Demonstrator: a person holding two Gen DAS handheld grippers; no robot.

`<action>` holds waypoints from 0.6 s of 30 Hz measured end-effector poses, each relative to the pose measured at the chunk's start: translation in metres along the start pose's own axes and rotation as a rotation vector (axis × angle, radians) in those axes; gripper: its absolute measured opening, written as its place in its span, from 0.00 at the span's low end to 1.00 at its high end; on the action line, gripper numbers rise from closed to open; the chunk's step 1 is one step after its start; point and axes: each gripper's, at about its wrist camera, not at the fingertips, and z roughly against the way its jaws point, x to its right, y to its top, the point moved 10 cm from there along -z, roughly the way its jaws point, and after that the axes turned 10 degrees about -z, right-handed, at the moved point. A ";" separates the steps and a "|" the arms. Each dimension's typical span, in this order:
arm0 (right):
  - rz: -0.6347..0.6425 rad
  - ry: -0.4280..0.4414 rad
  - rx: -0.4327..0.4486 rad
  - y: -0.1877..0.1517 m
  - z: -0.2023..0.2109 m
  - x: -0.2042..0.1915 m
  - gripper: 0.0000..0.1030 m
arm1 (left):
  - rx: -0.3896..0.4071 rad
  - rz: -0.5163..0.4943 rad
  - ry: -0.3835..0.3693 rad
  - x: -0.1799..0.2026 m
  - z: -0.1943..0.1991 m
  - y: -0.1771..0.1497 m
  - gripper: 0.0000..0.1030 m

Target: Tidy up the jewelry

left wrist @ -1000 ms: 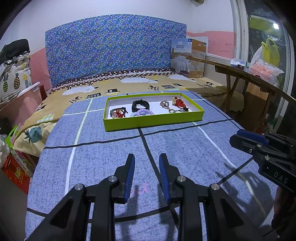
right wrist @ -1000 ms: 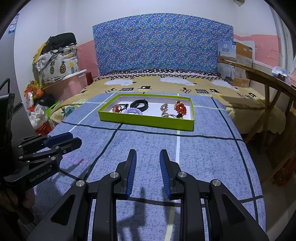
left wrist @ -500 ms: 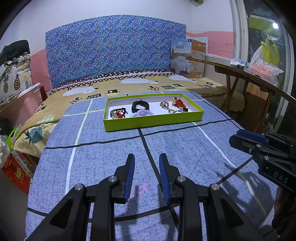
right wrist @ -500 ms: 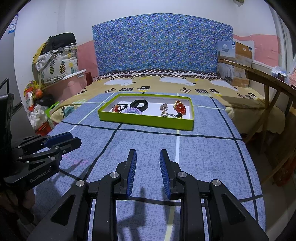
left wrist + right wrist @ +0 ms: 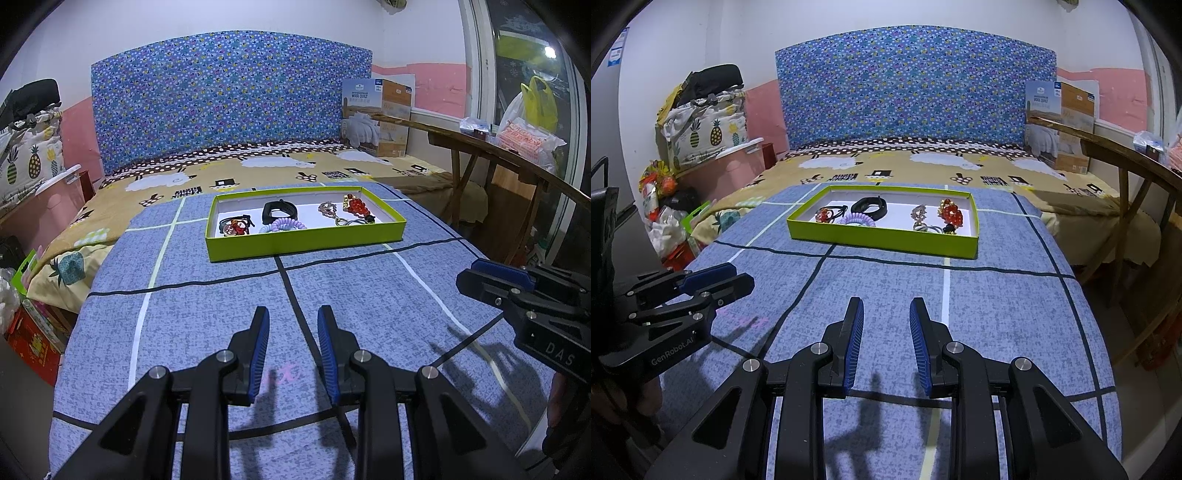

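A lime-green tray [image 5: 306, 242] [image 5: 886, 240] with a white floor sits on the blue mat, far ahead of both grippers. It holds a black band [image 5: 279, 211] [image 5: 870, 206], a purple coil hair tie [image 5: 282, 225] [image 5: 857, 220], a red bead piece with black ties [image 5: 233, 227] [image 5: 824, 214], a silver chain piece [image 5: 328, 210] [image 5: 918, 214] and a red bead cluster [image 5: 356, 206] [image 5: 950, 214]. My left gripper [image 5: 292, 332] [image 5: 713, 278] is open and empty. My right gripper [image 5: 886, 325] [image 5: 491, 275] is open and empty, level with the left.
The blue mat [image 5: 221, 314] with black and white lines covers the near bed. A patterned headboard [image 5: 229, 103] stands behind. A wooden table [image 5: 498, 147] runs along the right. Bags and boxes [image 5: 676, 221] pile at the left edge.
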 end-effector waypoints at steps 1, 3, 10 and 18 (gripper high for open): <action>0.000 -0.001 0.000 0.000 0.000 0.000 0.26 | 0.000 0.000 0.002 0.000 0.000 0.000 0.27; 0.000 -0.001 0.000 0.000 0.000 0.000 0.26 | 0.001 -0.002 0.006 0.001 0.001 0.000 0.27; 0.000 -0.002 -0.002 -0.002 0.001 0.001 0.26 | 0.007 -0.004 0.014 0.002 0.001 0.001 0.27; -0.001 -0.003 -0.004 -0.003 -0.001 0.001 0.26 | 0.002 0.008 0.014 0.002 -0.001 -0.001 0.27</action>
